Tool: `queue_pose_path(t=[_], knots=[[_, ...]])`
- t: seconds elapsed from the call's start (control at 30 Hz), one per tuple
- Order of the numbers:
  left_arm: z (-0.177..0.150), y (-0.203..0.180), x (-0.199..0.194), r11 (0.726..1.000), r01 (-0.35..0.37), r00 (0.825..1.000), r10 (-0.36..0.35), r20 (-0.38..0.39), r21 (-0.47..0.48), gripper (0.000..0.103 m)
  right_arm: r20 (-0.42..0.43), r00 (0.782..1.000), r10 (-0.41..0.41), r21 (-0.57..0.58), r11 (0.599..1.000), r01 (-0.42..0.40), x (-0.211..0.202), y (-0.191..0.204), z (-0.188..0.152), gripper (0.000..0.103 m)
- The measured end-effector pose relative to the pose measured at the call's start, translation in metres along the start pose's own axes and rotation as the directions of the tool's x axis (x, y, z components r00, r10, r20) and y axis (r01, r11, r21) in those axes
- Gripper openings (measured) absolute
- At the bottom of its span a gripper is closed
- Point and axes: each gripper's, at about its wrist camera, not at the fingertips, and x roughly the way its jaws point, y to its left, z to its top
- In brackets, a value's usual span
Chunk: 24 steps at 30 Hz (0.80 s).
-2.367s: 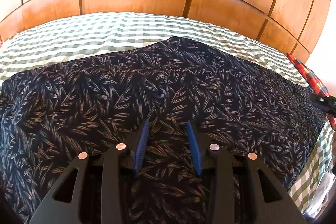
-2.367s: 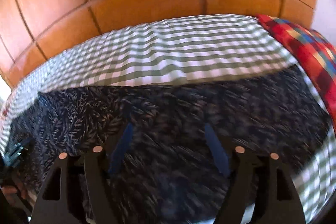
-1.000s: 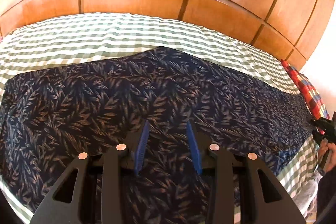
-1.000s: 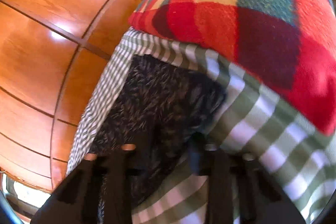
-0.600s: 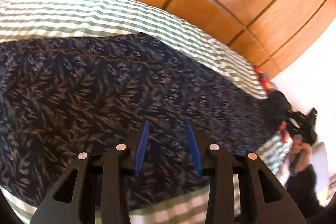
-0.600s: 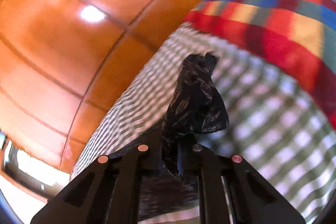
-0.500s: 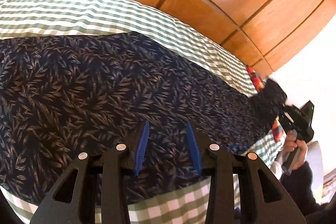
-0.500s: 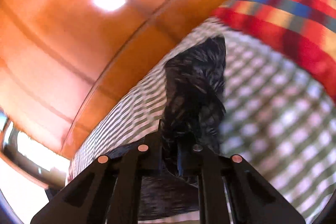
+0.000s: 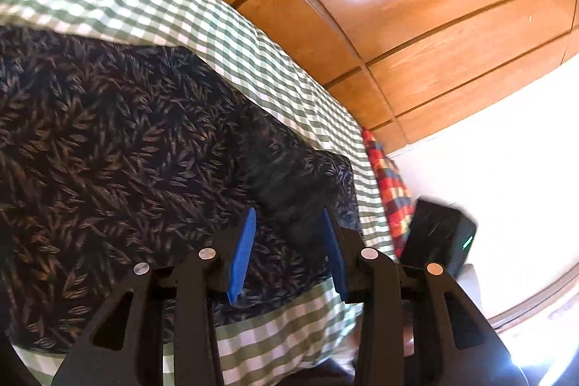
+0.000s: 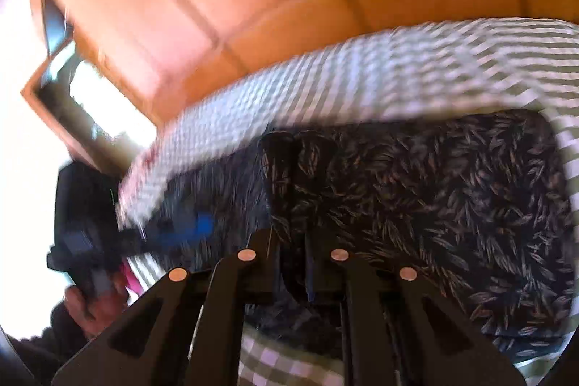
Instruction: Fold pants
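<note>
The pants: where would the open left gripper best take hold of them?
Probably the near edge of the pants, coming in from the bed's front side. The left gripper is open just above that edge, which lies flat; the right gripper already pinches the leg end.

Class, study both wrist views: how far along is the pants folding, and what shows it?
Done: the pants lie spread on the checked bedspread. In hand: the right gripper is shut on a bunch of the cloth, carrying one end over the rest; the left gripper is open above the pants. Left: laying that end down, and any more folds.
</note>
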Motion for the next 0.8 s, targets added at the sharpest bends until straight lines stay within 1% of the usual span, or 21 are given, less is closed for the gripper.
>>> queue_pose_path(t=[0.07, 0.17, 0.2, 0.23, 0.27, 0.33, 0.37, 0.47, 0.53, 0.57, 0.67, 0.73, 0.77, 0.8], knots=[[0.005, 0.006, 0.008, 0.999, 0.023, 0.999, -0.024, -0.025, -0.035, 0.036, -0.035, 0.999, -0.011, -0.026, 1.0, 0.01, 0.012, 0.006, -0.016, 0.009], [0.01, 0.01, 0.024, 0.997, 0.038, 0.998, -0.041, -0.057, -0.064, 0.036, -0.053, 0.998, -0.045, -0.066, 0.997, 0.041, 0.019, 0.007, -0.034, 0.009], [0.012, 0.012, 0.029, 0.996, 0.046, 0.996, -0.052, -0.07, -0.076, 0.039, -0.061, 0.997, -0.053, -0.084, 0.995, 0.048, 0.021, 0.008, -0.038, 0.009], [0.012, 0.012, 0.034, 0.994, 0.056, 0.995, -0.063, -0.079, -0.091, 0.051, -0.063, 0.996, -0.058, -0.096, 0.994, 0.051, 0.02, 0.007, -0.039, 0.009], [0.016, 0.013, 0.041, 0.993, 0.056, 0.994, -0.065, -0.085, -0.106, 0.055, -0.061, 0.996, -0.063, -0.12, 0.991, 0.056, 0.02, 0.008, -0.042, 0.011], [0.02, 0.013, 0.05, 0.993, 0.051, 0.993, -0.062, -0.101, -0.107, 0.055, -0.065, 0.996, -0.053, -0.136, 0.99, 0.044, 0.021, 0.012, -0.042, 0.017], [0.023, 0.014, 0.054, 0.994, 0.031, 0.994, -0.042, -0.103, -0.108, 0.055, -0.07, 0.997, -0.042, -0.142, 0.989, 0.031, 0.018, 0.014, -0.043, 0.021], [0.028, 0.019, 0.063, 0.993, -0.016, 0.993, 0.002, -0.122, -0.117, 0.055, -0.081, 0.996, -0.026, -0.187, 0.982, 0.011, 0.003, 0.025, -0.048, 0.023], [0.029, 0.02, 0.068, 0.993, -0.064, 0.988, 0.049, -0.145, -0.104, 0.055, -0.084, 0.996, -0.014, -0.186, 0.983, -0.002, -0.013, 0.022, -0.05, 0.024], [0.029, 0.021, 0.069, 0.993, -0.069, 0.987, 0.053, -0.152, -0.099, 0.055, -0.079, 0.997, -0.015, -0.182, 0.983, 0.0, -0.027, 0.023, -0.054, 0.024], [0.026, 0.022, 0.068, 0.994, -0.066, 0.987, 0.052, -0.152, -0.085, 0.055, -0.047, 0.998, -0.045, -0.144, 0.989, 0.038, -0.058, 0.007, -0.056, 0.024], [0.021, 0.022, 0.068, 0.994, -0.075, 0.986, 0.062, -0.158, -0.078, 0.055, -0.012, 0.995, -0.098, -0.095, 0.991, 0.096, -0.084, -0.011, -0.058, 0.025], [0.018, 0.021, 0.069, 0.994, -0.082, 0.985, 0.071, -0.16, -0.067, 0.054, -0.002, 0.993, -0.114, -0.07, 0.991, 0.114, -0.091, -0.018, -0.058, 0.026], [0.017, 0.02, 0.07, 0.994, -0.093, 0.984, 0.084, -0.156, -0.054, 0.049, 0.012, 0.99, -0.142, -0.034, 0.989, 0.142, -0.103, -0.029, -0.059, 0.026]])
